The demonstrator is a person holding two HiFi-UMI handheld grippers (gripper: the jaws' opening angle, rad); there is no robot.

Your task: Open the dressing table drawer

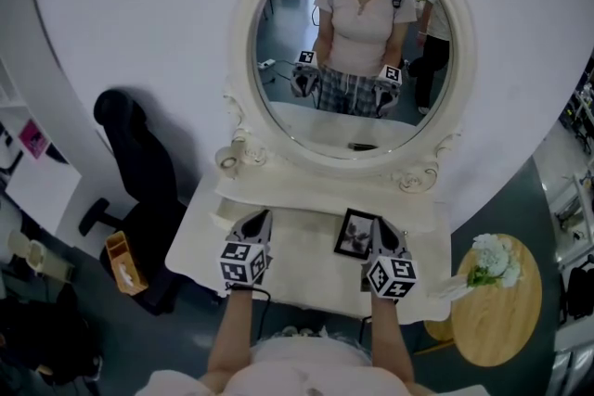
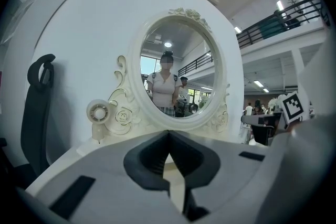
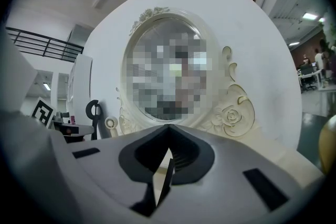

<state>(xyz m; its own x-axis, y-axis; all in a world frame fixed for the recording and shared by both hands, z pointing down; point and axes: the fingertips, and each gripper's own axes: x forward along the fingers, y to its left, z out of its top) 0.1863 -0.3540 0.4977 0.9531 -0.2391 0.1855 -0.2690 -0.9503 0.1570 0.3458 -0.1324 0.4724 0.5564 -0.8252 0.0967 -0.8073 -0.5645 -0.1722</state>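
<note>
The white dressing table (image 1: pixel 302 248) stands against the wall, with its oval carved mirror (image 1: pixel 348 42) facing me. Its drawer front does not show in any view; the tabletop's front edge and my arms hide it. My left gripper (image 1: pixel 264 216) hovers over the left half of the tabletop, jaws shut and empty, pointing at the mirror (image 2: pixel 173 76). Over the right half, the right gripper (image 1: pixel 380 225) is also shut with nothing in it, just right of a small black picture frame (image 1: pixel 355 233). In their own views both grippers (image 2: pixel 168 134) (image 3: pixel 168 127) show the jaw tips meeting.
A small round fan (image 1: pixel 228 160) sits on the shelf left of the mirror. A black office chair (image 1: pixel 139 172) stands left of the table, with a wooden box (image 1: pixel 121 260) on the floor by it. At the right is a round wooden side table (image 1: pixel 510 311) with flowers (image 1: pixel 492 260).
</note>
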